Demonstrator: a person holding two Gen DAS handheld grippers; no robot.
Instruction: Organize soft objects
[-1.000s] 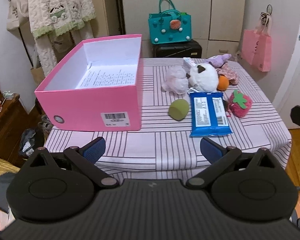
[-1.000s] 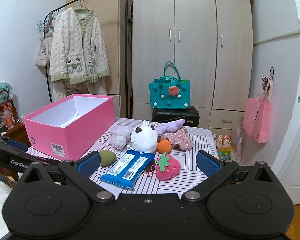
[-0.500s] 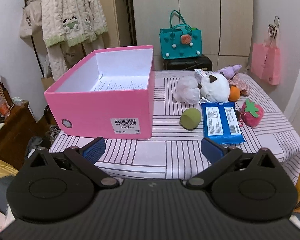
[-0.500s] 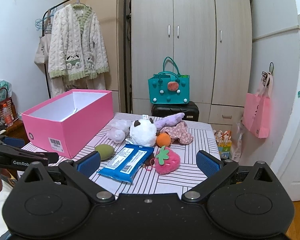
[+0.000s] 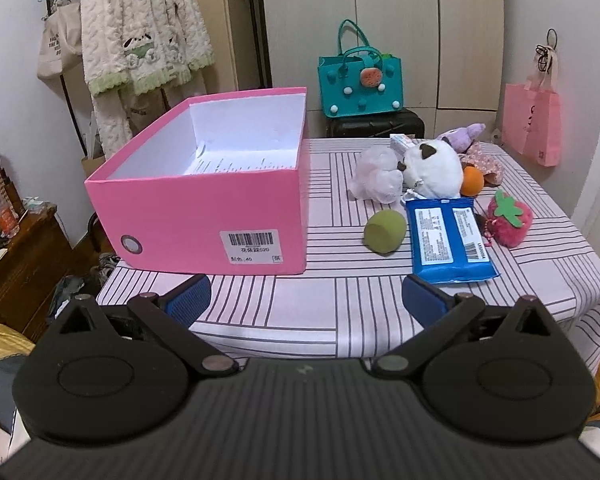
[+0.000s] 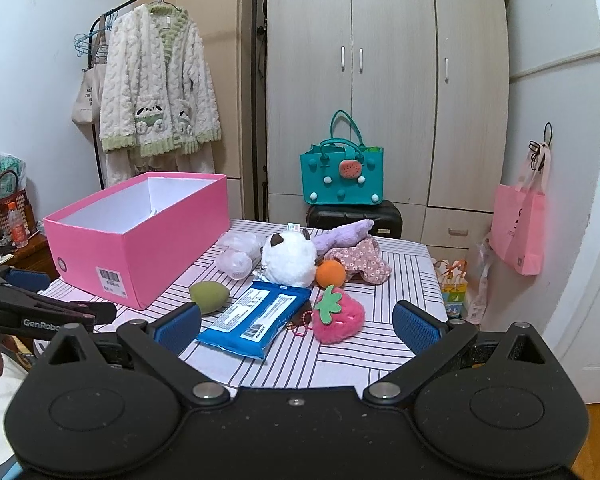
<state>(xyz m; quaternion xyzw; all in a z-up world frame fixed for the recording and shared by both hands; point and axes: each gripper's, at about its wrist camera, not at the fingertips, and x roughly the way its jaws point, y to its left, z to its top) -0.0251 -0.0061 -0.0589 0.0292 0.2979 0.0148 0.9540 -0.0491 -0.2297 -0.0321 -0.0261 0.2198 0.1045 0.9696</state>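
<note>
Over the counter's (image 5: 340, 320) near edge I'm holding my left gripper (image 5: 304, 300) and right gripper (image 6: 296, 326), both spread wide and carrying nothing. I'm judging this as the approach: soft toys are lying bunched right of the pink box (image 5: 204, 216), the fuzzy strawberry (image 6: 338, 318) nearest, needing a gentle pinch.

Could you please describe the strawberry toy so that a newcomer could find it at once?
Start at the pink box on the striped table; the toys lie right of it. The strawberry plush sits beside the blue wipes pack, the only fuzzy pink toy with a green leaf.
</note>
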